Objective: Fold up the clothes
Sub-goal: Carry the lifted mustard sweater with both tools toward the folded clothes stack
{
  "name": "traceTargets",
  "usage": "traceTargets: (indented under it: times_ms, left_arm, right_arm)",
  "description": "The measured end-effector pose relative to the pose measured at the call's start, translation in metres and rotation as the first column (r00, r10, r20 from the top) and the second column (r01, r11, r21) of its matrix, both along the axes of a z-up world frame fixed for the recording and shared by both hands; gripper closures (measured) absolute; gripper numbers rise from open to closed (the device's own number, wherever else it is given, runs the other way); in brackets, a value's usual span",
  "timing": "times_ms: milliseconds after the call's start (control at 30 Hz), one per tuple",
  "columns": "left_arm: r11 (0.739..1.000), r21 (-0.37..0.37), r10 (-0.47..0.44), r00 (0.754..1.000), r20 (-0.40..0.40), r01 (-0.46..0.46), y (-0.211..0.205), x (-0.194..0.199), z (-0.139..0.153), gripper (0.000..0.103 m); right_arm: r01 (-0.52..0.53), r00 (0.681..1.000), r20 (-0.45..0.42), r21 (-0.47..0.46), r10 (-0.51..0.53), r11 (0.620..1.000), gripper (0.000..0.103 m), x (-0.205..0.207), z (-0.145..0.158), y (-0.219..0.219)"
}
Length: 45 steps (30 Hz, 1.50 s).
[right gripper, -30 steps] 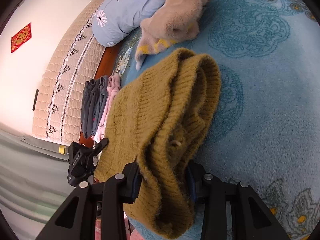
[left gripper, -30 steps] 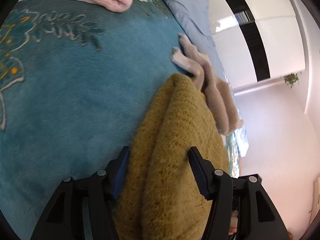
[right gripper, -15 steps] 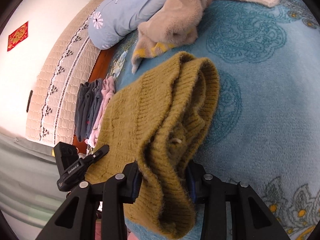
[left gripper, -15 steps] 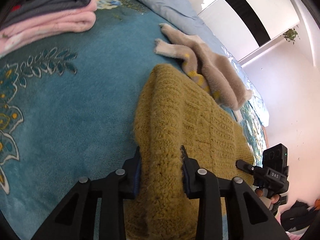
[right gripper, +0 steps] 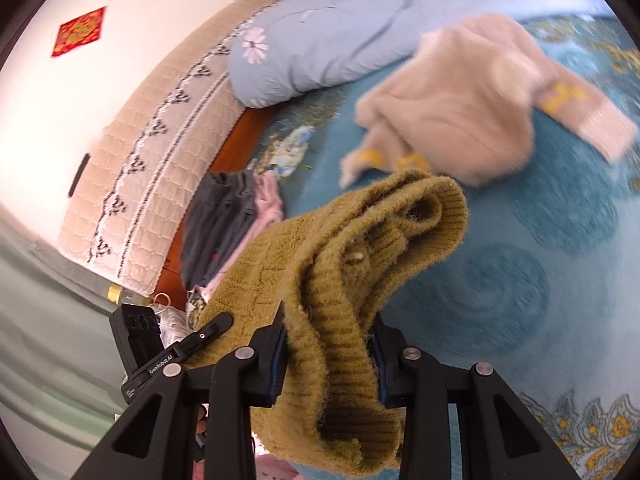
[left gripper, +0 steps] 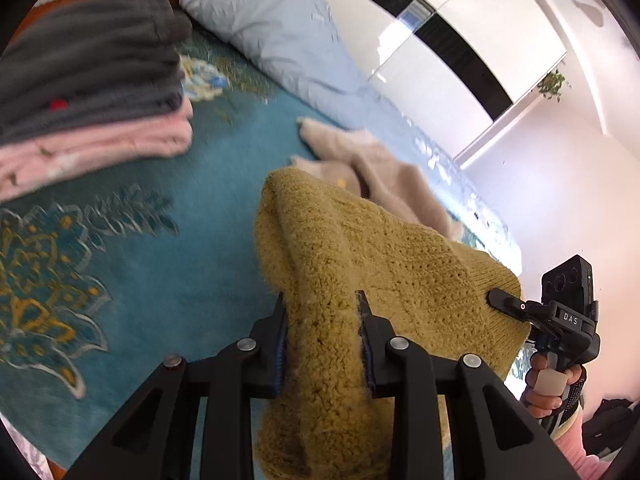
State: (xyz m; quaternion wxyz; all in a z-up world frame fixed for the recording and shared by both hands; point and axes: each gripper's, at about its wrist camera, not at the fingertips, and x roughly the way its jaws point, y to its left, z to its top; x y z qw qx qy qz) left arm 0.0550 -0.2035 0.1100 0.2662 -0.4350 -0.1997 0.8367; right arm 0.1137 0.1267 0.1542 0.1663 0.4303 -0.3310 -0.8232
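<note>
Altogether one mustard sweater [left gripper: 384, 256], two grippers

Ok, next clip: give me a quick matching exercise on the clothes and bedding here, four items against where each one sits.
Items:
1. mustard sweater
2. beige sweater
3. grey and pink clothes
4. light blue pillow

Places:
A. stacked folded near the headboard
B. lying crumpled on the teal blanket
C. clamped in the left gripper and right gripper
D. leaning against the headboard

Pairs: 1-C, 2-B, 3-A, 4-D
</note>
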Motion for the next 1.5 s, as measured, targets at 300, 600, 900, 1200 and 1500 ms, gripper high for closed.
traceTargets:
  times_ms: [300, 600, 900, 1200, 1500]
  left_arm:
    - [0.988, -0.026, 0.144, 0.973, -0.179, -0.151, -0.063, -0.013, 0.081, 0.073]
    - [0.966, -0.033, 0.244, 0.941, -0.234, -0.258, -0.129, -0.035, 0.101, 0.073]
    - [0.938, -0.011, 0.335, 0.916, -0.221, -0.346, -0.204, -0.084, 0.092, 0.073]
    - [0.892, -0.011, 0.432, 0.859, -0.274, -0.452, -0.247, -0.131, 0.097, 0.073]
    - [0.856, -0.024, 0.499, 0.837, -0.225, -0.517, -0.265, -0.156, 0.049, 0.073]
  right_arm:
    - [-0.146, 0.981, -0.120, 0.063, 0.153, 0.987, 0.067, -0.062, 0.080, -0.077]
    - [-0.283, 0.946, -0.131, 0.108, 0.296, 0.953, 0.067, -0.124, 0.115, -0.157]
    - [-0.364, 0.912, -0.119, 0.200, 0.391, 0.910, 0.067, -0.199, 0.126, -0.236]
    - [-0.401, 0.879, -0.156, 0.271, 0.451, 0.875, 0.067, -0.283, 0.142, -0.303]
    - [-0.423, 0.880, -0.112, 0.257, 0.462, 0.869, 0.067, -0.338, 0.090, -0.335]
